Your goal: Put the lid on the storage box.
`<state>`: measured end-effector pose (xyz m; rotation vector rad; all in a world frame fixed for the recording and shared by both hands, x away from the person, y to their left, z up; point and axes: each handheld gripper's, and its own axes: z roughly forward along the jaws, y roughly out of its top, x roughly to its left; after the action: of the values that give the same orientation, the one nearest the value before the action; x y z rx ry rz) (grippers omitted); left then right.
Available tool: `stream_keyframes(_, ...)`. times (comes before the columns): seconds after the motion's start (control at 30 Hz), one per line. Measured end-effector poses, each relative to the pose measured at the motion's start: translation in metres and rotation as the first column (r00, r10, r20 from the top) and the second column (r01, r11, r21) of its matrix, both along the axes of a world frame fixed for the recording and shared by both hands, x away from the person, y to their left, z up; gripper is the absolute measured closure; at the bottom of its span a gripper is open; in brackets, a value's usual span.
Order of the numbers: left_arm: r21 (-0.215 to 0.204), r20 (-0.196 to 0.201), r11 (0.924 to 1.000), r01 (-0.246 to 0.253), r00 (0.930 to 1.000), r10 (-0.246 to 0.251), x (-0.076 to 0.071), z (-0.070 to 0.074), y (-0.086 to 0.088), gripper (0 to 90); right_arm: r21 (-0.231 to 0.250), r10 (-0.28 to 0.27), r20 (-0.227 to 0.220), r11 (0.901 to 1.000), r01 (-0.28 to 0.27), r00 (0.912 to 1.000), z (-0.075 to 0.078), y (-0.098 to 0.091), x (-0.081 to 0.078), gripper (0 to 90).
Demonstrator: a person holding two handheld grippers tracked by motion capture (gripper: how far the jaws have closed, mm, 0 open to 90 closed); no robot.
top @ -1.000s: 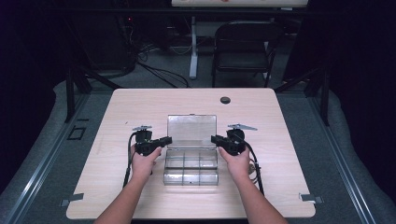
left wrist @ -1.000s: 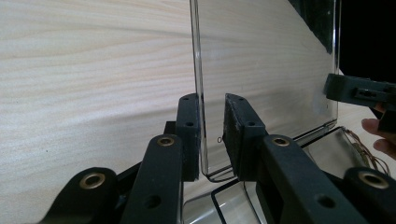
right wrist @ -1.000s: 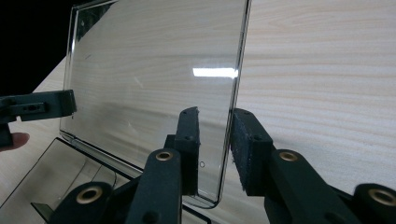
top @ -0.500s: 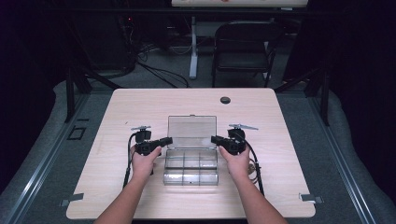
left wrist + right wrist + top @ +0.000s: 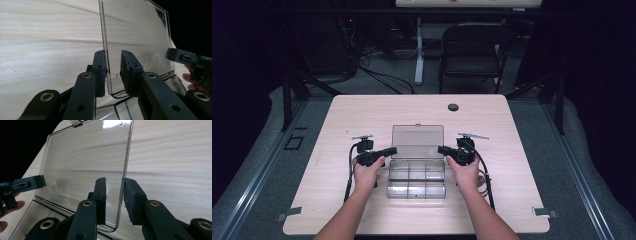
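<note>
A clear plastic box (image 5: pixel 416 177) sat on the wooden table (image 5: pixel 512 130), between the person's two hands. Its clear lid (image 5: pixel 417 141) stood open, tipped back toward the far side.

The left gripper (image 5: pixel 390 151) was at the lid's left edge. Its jaws had just been opening a little, and the edge stood between them: one pad (image 5: pixel 100 71) lay close against the plastic, the other (image 5: pixel 128 67) had a small gap. The right gripper (image 5: pixel 443 149) was at the lid's right edge, jaws narrow, the edge between them with gaps on both sides.

Compared with a second before, the lid leaned the same way and both hands were in the same spots.
</note>
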<state>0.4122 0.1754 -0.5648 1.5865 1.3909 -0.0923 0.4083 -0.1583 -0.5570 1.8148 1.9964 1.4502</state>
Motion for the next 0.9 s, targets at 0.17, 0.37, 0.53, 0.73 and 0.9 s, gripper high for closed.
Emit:
stream_keyframes(0.17, 0.001, -0.002, 1.0, 0.004, 1.0, -0.004, 0.0004, 0.0001, 0.0002, 74.1, 0.006, -0.008, -0.01, 1.0, 0.008, 0.9999, -0.0001, 0.0004, 0.0002, 71.7)
stream_keyframes(0.37, -0.015, -0.006, 0.9998, 0.016, 0.9999, -0.016, 0.0019, -0.0017, 0.0014, 70.2, 0.037, -0.003, -0.024, 0.9993, 0.004, 0.9997, -0.0015, 0.0002, 0.0012, 67.8)
stream_keyframes(0.53, -0.031, -0.017, 0.9994, 0.016, 0.9997, -0.016, 0.0022, -0.002, 0.0011, 67.4, 0.046, 0.002, -0.03, 0.9989, -0.001, 0.9995, -0.0019, 0.0002, 0.0016, 64.2)
stream_keyframes(0.73, -0.028, -0.02, 0.9995, 0.017, 0.9996, -0.018, 0.0028, -0.0025, -0.0005, 63.6, 0.038, 0.004, -0.035, 0.9993, -0.003, 0.9994, -0.0029, 0.002, 0.0019, 59.9)
stream_keyframes(0.9, -0.022, -0.027, 0.9996, 0.017, 0.9995, -0.018, 0.003, -0.0034, -0.0018, 61.1, 0.033, 0.004, -0.037, 0.9994, -0.003, 0.9993, -0.0041, 0.0027, 0.0024, 58.1)
